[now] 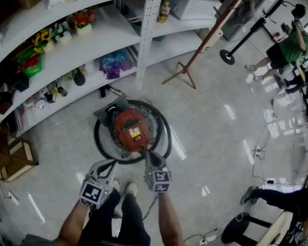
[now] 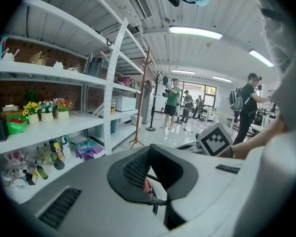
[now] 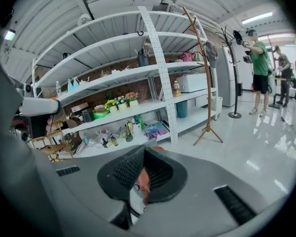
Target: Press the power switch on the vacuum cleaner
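The red vacuum cleaner (image 1: 129, 129) sits on the floor. The right gripper (image 1: 147, 155) touches its near edge, jaws together. The left gripper (image 1: 109, 165) waits near its left, jaws together and empty.

Nothing legible — the yellow label (image 1: 134, 133) on the vacuum cleaner (image 1: 124, 121) is too small.

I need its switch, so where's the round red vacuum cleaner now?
Head view centre: the round red vacuum cleaner sits on the floor before the white shelving, just ahead of the right gripper.
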`<state>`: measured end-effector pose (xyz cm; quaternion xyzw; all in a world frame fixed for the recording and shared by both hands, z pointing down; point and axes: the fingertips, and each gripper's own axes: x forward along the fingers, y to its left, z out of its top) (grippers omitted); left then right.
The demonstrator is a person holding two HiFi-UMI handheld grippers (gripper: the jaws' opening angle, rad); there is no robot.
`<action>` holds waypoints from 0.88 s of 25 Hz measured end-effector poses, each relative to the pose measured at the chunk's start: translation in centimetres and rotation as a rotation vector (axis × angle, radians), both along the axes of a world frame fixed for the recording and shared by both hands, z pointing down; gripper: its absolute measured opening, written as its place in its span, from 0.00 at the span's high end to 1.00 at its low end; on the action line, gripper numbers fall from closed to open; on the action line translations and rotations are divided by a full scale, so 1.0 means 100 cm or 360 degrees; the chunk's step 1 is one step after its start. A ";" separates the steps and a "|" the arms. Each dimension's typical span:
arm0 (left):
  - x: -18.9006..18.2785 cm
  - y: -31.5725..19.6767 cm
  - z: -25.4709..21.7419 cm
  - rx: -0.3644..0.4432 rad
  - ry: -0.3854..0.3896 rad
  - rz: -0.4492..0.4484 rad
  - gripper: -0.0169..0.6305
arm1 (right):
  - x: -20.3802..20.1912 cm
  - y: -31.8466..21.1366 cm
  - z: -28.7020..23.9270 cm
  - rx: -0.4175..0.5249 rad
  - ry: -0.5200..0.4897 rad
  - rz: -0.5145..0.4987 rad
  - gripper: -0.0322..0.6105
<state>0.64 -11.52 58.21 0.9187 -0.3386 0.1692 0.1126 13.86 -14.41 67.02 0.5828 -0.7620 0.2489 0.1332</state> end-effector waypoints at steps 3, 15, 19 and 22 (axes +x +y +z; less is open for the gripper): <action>0.001 0.004 -0.014 0.0026 0.0000 0.0008 0.96 | -0.003 0.005 -0.017 0.0028 0.0007 0.0004 0.93; 0.006 0.017 -0.078 0.0088 0.0035 0.0034 0.96 | -0.008 0.029 -0.096 0.0106 0.0023 0.0017 0.94; 0.005 0.022 -0.101 0.0097 0.0039 0.0044 0.96 | -0.010 0.039 -0.131 0.0138 0.0022 0.0034 0.94; 0.005 0.025 -0.120 0.0117 0.0048 0.0052 0.96 | -0.012 0.047 -0.157 0.0157 0.0018 0.0046 0.94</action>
